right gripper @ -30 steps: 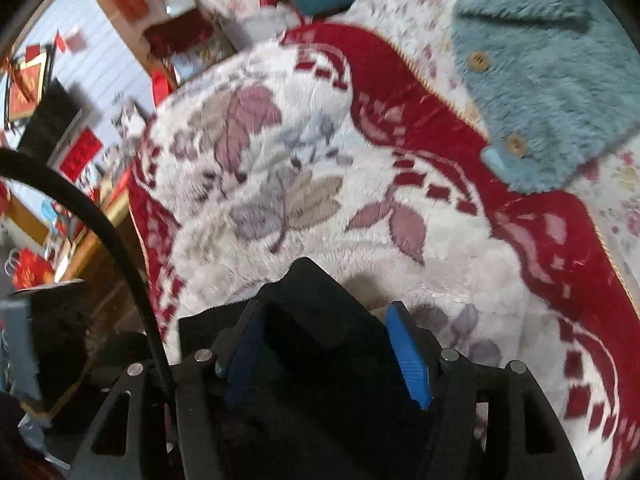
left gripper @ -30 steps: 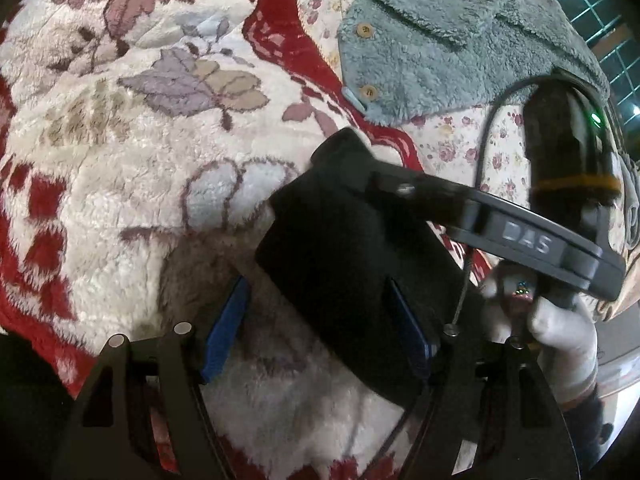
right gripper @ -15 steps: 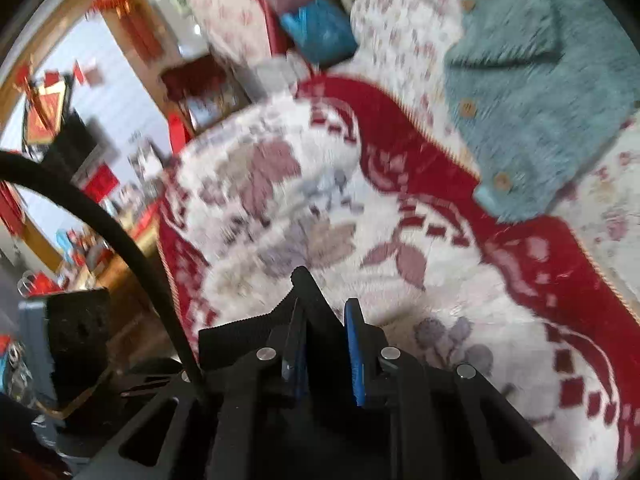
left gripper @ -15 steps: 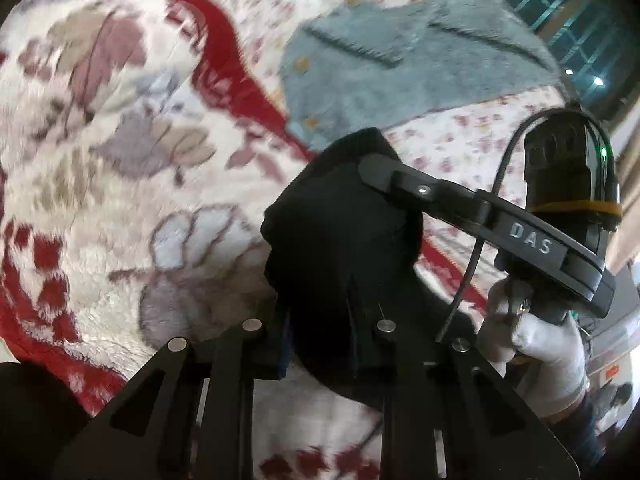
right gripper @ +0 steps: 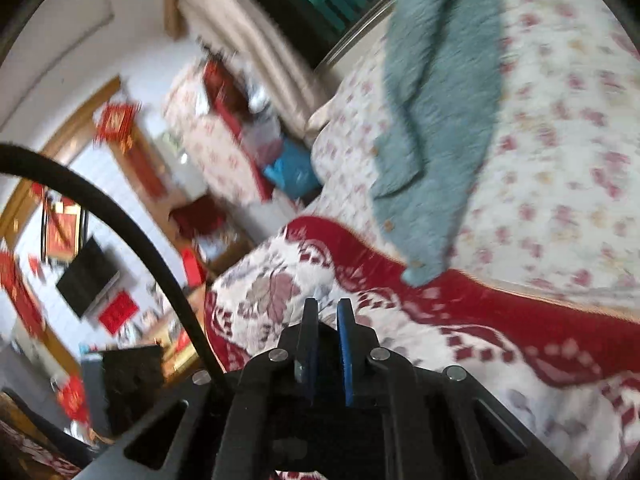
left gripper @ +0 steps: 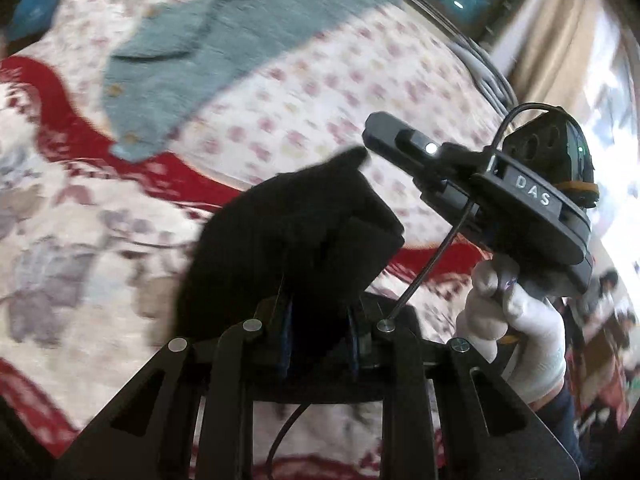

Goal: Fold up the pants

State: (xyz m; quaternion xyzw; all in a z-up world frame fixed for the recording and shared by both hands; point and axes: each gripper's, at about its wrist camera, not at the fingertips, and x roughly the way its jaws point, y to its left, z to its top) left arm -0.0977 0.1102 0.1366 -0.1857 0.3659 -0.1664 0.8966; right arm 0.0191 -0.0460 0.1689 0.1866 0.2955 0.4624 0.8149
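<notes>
My left claw (left gripper: 318,336) is clamped on the black pants (left gripper: 292,232), a folded bundle held up off the blanket (left gripper: 80,216). My right claw (right gripper: 326,344) is nearly closed; whether it grips cloth I cannot tell. Step, as I judge it: carrying the folded pants. Next move: lower the bundle flat onto the blanket, clear of the teal garment (left gripper: 208,40), then release.

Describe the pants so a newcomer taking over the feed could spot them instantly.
Start from the red-and-cream floral blanket covering the bed. Above its near part, the left gripper is clamped on a bundled black garment: those are the pants. They are plain black and smooth, unlike the fuzzy teal cardigan with buttons lying flat farther back on the floral sheet.
</notes>
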